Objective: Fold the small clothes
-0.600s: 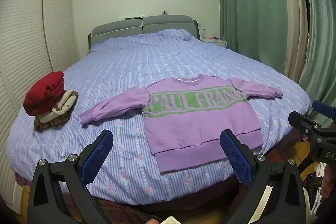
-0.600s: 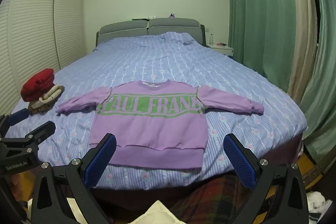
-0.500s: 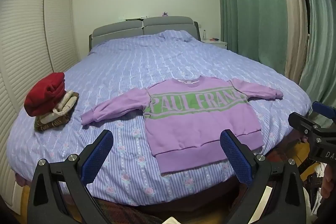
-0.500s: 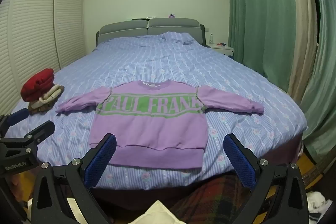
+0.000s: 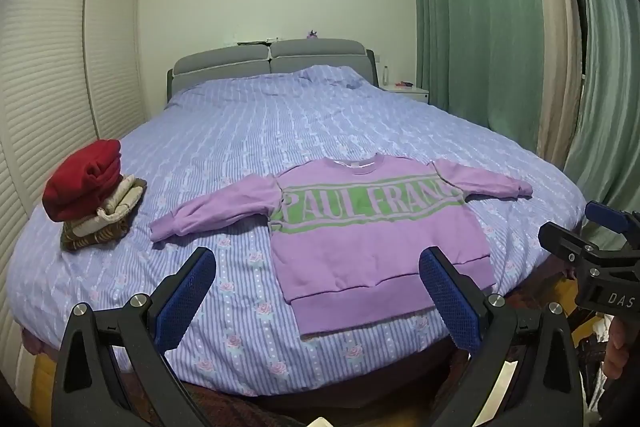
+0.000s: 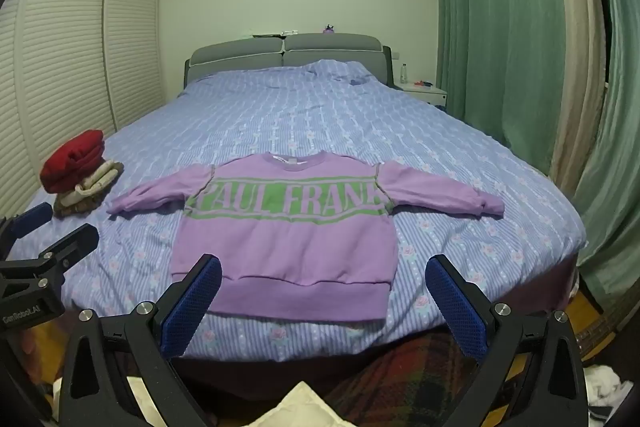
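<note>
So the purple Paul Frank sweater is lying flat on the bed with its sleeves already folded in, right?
Not quite. The purple Paul Frank sweatshirt does lie flat on the bed, but its sleeves are spread out to both sides, not folded in. The right wrist view shows this.

The left gripper (image 5: 316,291) has eased back and tipped up a little from the sweatshirt (image 5: 372,223); nothing else has shifted.
</note>
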`<state>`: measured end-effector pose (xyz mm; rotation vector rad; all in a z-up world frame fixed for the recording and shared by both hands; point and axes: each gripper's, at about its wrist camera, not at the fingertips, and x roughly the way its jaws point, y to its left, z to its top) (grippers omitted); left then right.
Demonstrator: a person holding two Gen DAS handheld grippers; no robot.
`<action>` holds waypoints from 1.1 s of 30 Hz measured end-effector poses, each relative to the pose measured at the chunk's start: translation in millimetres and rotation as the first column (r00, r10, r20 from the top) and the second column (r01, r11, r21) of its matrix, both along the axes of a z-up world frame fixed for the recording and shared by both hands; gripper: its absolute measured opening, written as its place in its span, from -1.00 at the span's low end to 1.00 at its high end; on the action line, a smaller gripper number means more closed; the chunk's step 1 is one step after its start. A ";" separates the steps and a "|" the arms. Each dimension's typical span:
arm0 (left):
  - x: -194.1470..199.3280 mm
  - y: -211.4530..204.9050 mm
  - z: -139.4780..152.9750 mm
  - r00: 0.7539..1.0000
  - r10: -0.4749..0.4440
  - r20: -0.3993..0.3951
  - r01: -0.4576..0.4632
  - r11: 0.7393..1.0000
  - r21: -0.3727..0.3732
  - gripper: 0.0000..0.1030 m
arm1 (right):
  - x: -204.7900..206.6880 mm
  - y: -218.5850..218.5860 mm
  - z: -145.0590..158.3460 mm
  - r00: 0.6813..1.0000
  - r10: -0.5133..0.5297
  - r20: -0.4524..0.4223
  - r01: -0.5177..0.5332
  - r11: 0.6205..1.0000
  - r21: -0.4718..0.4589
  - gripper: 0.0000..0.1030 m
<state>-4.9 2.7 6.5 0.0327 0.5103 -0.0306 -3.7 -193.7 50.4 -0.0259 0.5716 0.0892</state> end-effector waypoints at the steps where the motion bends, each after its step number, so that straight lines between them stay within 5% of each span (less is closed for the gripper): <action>1: -1.4 0.3 -1.8 1.000 -0.002 0.002 0.002 1.000 -0.001 1.00 | -0.1 0.2 -0.1 1.000 0.001 0.000 -0.001 1.000 0.000 1.00; 33: -3.9 2.6 1.7 1.000 -0.002 0.019 0.003 1.000 -0.009 1.00 | -0.3 1.5 0.4 1.000 0.003 -0.001 -0.003 1.000 -0.001 1.00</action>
